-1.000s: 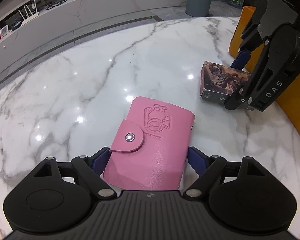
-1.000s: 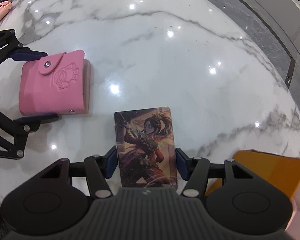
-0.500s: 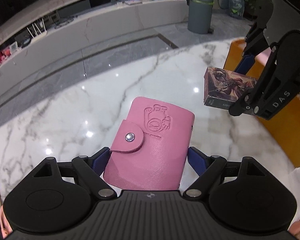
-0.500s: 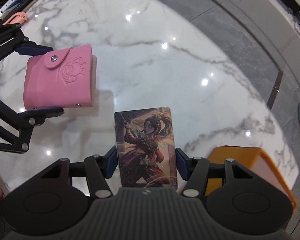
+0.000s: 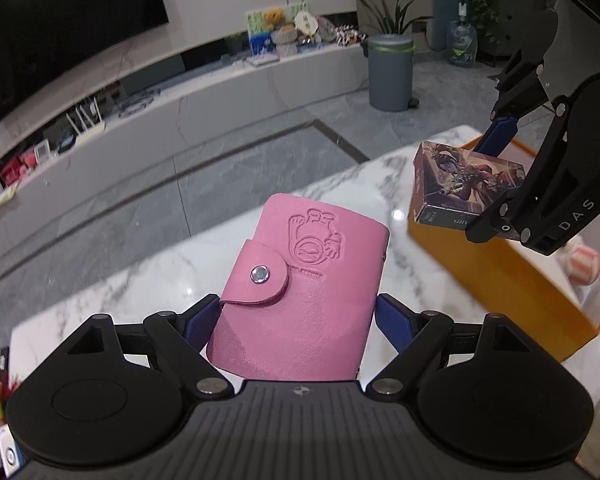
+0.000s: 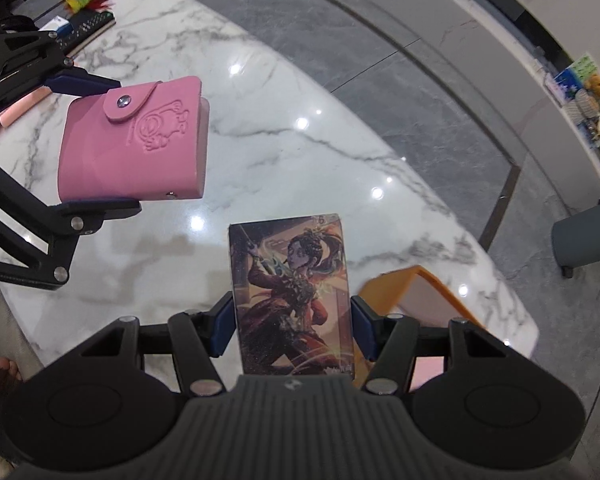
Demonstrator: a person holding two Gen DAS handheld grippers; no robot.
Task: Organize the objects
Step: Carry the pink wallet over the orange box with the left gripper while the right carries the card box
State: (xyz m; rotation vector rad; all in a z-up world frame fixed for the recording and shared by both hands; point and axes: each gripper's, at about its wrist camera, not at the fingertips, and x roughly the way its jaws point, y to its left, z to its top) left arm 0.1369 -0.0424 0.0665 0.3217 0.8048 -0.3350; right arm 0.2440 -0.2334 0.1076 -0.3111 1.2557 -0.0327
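Observation:
My left gripper is shut on a pink snap-flap card wallet, its blue pads pressing both sides, and holds it in the air above the white marble table. The same wallet hangs at the left of the right wrist view. My right gripper is shut on a card box with a printed warrior figure, also lifted off the table. From the left wrist view that card box hangs at the right, over an orange bin.
The orange bin stands at the table's right edge with a small striped toy inside. A remote and a colourful item lie at the table's far end. Grey floor, a long white counter and a grey trash can surround the table.
Both grippers have risen well above the table, carrying the wallet and the card box up off the marble. Both views now take in more of the room. Both grips are unchanged.

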